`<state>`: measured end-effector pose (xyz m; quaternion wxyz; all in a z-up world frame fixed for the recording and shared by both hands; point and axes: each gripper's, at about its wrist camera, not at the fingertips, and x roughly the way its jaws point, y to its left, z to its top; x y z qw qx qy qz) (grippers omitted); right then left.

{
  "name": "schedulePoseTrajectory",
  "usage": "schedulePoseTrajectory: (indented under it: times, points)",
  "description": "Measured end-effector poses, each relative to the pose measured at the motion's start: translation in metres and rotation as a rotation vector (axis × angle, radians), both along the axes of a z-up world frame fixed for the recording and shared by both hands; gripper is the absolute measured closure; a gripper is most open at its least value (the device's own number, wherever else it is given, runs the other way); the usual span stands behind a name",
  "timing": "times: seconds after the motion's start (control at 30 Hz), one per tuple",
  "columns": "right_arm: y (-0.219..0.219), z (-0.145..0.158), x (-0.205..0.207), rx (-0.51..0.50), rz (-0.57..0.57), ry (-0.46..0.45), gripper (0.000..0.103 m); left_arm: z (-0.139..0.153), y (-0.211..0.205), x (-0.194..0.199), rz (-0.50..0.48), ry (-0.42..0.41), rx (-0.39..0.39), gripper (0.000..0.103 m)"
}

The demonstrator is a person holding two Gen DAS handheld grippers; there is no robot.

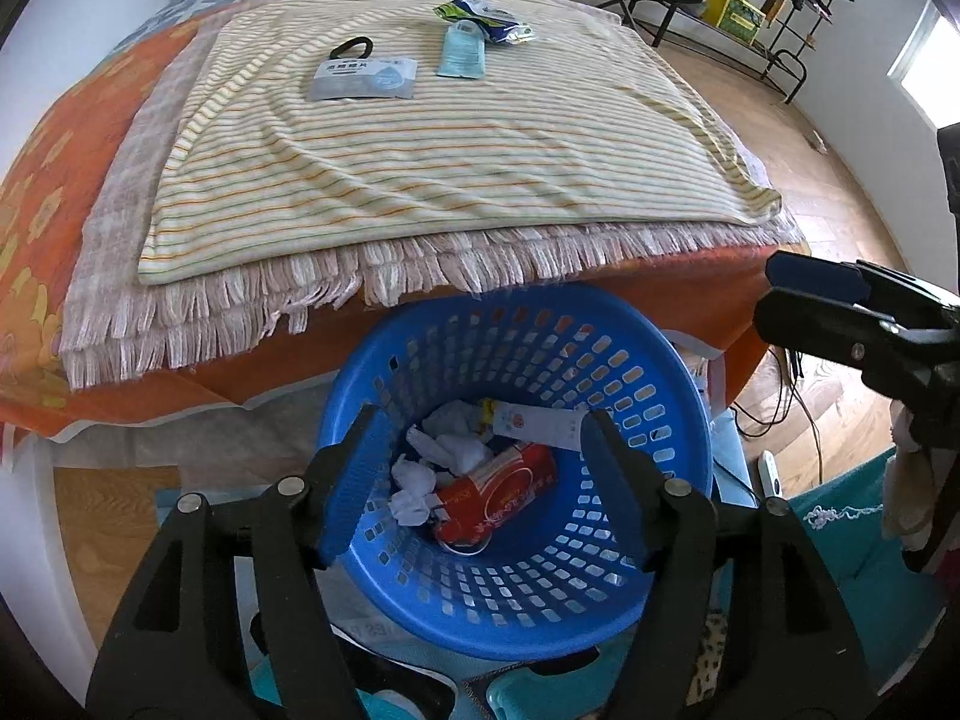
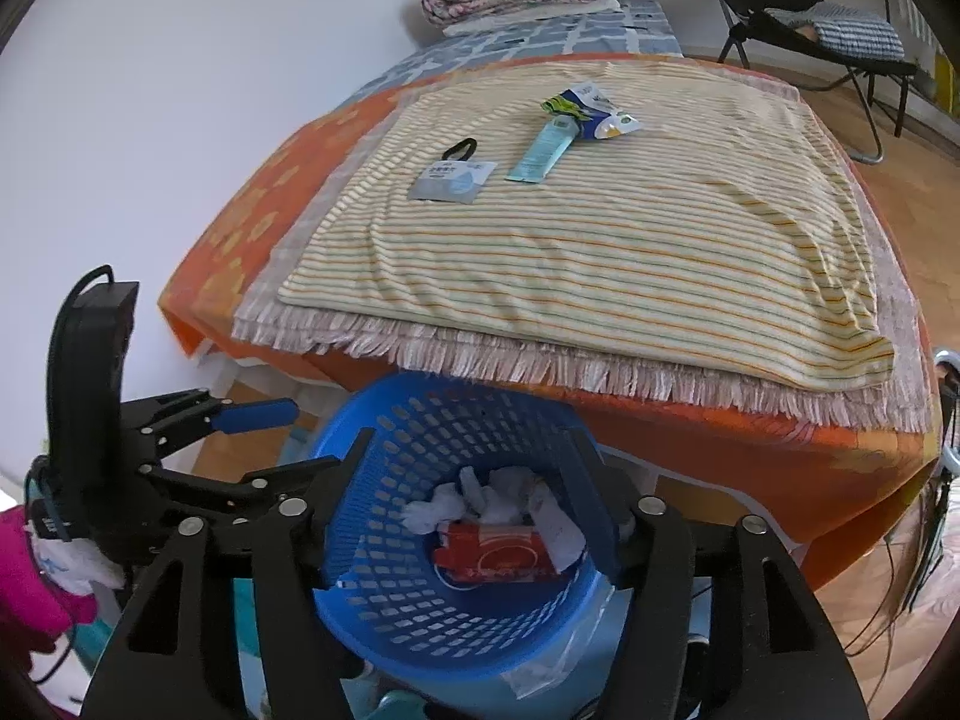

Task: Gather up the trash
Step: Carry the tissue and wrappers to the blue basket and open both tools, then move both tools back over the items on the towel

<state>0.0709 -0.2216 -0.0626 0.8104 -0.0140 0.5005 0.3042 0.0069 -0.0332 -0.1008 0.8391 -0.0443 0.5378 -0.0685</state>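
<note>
Each tool [image 1: 480, 480] has black scissor-like arms, silver rivets and ribbed blue pads [image 1: 351, 483].

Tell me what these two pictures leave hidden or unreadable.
- Round blue plastic basket: in both views its near rim is covered by the claw arms.
- Crumpled white tissues and red printed carton: whatever lies under them is hidden.
- Grey flat packet on the striped yellow blanket: print too small to read.
- Black loop: partly behind that packet, so its identity is unclear.
</note>
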Motion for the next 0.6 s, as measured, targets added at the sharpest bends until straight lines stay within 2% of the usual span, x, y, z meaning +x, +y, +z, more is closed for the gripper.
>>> schedulePoseTrajectory:
  times: [0.6]
  points:
    - [0.015,0.008,0.001,-0.163,-0.025,-0.102,0.033,0.011,0.018,0.015,0.064,-0.011,-0.03,0.034]
